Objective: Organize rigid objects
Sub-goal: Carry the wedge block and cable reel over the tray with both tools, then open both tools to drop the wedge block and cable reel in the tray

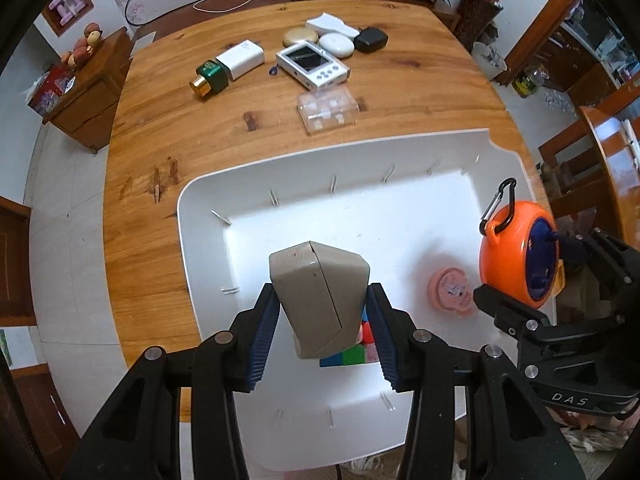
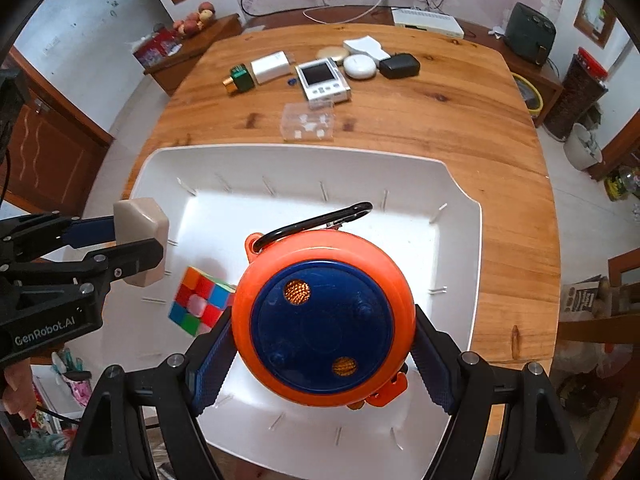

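Observation:
My left gripper [image 1: 325, 334] is shut on a beige angular block [image 1: 320, 296] and holds it above the white tray [image 1: 208, 208]. The block also shows in the right wrist view [image 2: 140, 236]. My right gripper [image 2: 322, 356] is shut on an orange and blue reel [image 2: 324, 316] with a black carabiner [image 2: 320, 220], held over the tray [image 2: 460, 184]. The reel shows in the left wrist view [image 1: 520, 256]. A colour cube [image 2: 198, 300] lies in the tray, partly hidden under the block in the left wrist view [image 1: 352, 354]. A pink round item [image 1: 452, 288] lies in the tray too.
On the wooden table [image 1: 160, 128] beyond the tray lie a clear plastic box [image 1: 328, 110], a white handheld device [image 1: 312, 65], a green bottle [image 1: 210, 78], a white box [image 1: 242, 58], a round white case [image 1: 337, 45], a black case [image 1: 370, 40] and a gold disc [image 1: 300, 36].

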{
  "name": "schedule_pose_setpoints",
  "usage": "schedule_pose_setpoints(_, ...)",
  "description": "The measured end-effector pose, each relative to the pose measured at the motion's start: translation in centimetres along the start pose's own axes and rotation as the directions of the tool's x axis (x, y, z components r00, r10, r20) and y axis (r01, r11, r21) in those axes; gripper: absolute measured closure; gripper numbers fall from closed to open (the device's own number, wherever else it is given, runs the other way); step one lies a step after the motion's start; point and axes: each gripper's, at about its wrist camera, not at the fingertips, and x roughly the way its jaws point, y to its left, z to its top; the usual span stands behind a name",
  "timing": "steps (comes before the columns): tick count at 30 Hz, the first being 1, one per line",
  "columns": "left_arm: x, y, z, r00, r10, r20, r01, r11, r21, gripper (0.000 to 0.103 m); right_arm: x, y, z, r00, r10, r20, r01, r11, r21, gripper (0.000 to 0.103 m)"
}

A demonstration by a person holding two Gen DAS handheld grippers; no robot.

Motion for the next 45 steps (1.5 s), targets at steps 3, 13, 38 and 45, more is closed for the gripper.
schedule_pose_setpoints(3,0.9,0.1,0.0,1.0,0.014,-0.005,-0.013,1.0,0.015,0.055,0.9,0.0,-0.1,1.0,-0.014,-0.015,0.014,1.0,0.006,0.022)
schedule_pose_setpoints(13,4.1,1.4,0.4,0.999,0.038,-0.039,-0.038,0.999,0.008,0.056,3.9,-0.5,-0.3,0.996,-0.055,-0.076,0.057,0.998,0.019,0.022)
schedule_pose_setpoints(38,7.2,2.5,0.8,0.991,0.085,-0.105,-0.09,0.995,-0.038,0.021,8.6,0.1,-0.5,0.975,-0.078,-0.206,0.069,0.996,-0.051,0.019)
schedule_pose_setpoints(45,6.1,3.1,0.6,0.99,0.088,-0.108,-0.095,0.994,-0.059,0.021,6.0,0.6,0.0,0.991,-0.066,-0.114,0.058,0.996,-0.074,0.019)
